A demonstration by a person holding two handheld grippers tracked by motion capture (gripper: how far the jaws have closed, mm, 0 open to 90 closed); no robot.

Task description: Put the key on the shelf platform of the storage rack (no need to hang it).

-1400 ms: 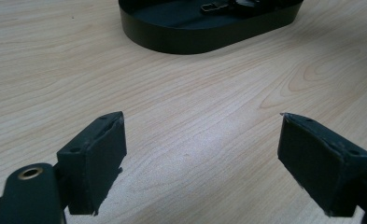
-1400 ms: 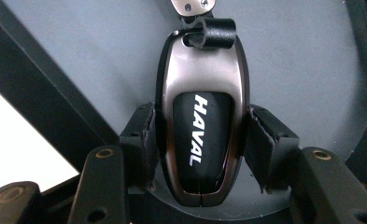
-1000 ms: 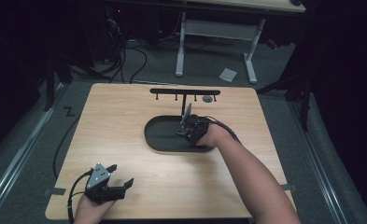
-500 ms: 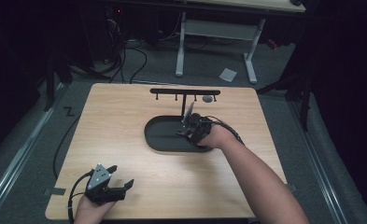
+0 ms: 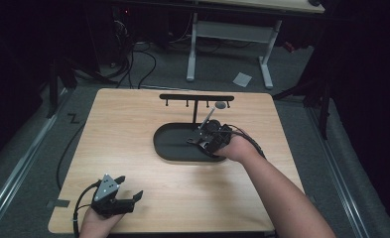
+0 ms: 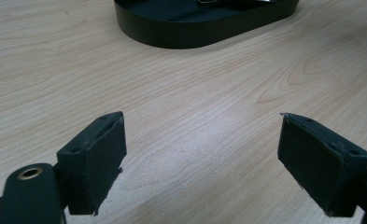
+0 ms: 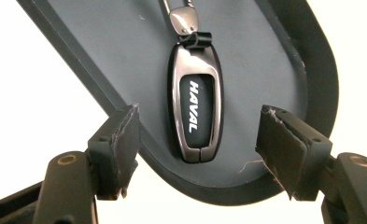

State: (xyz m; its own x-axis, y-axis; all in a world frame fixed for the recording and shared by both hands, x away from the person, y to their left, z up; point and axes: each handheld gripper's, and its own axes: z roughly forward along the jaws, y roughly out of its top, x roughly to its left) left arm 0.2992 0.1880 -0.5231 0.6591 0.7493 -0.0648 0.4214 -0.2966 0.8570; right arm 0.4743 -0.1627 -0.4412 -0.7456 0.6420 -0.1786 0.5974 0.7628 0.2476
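Table point(image 5: 133, 148): pale wood top, largest item, carrying everything below.

Tray point(image 5: 170, 146): black, oval, low-walled, lying flat near the middle of the table, directly under the right gripper's fingers and well ahead of the left gripper's fingers. Seen in the right gripper view point(image 7: 102, 70) as a dark floor with a rounded end.

Rack point(image 5: 196, 97): thin black bar with small pegs on a single post, standing just beyond the tray, past the right gripper's fingertips.

Right gripper point(image 5: 207, 139): held over the right end of the tray, pointing down. Its jaws have just been opening; the pads stand apart on either side of the key fob and do not press on it. Fingers point(image 7: 120, 140) released, nothing grasped.

Left gripper point(image 5: 120, 196): resting at the near left corner of the table, well apart from the tray. Fingers point(image 6: 97, 154) spread wide over bare wood, released, nothing between them.

Key fob point(image 7: 197, 105): dark, metal-framed, lettered HAVAL, lying flat on the tray floor near its rounded end, between the right gripper's two fingers and below them, touching neither. A metal clip point(image 7: 183, 21) joins its far end, beyond the fingertips.
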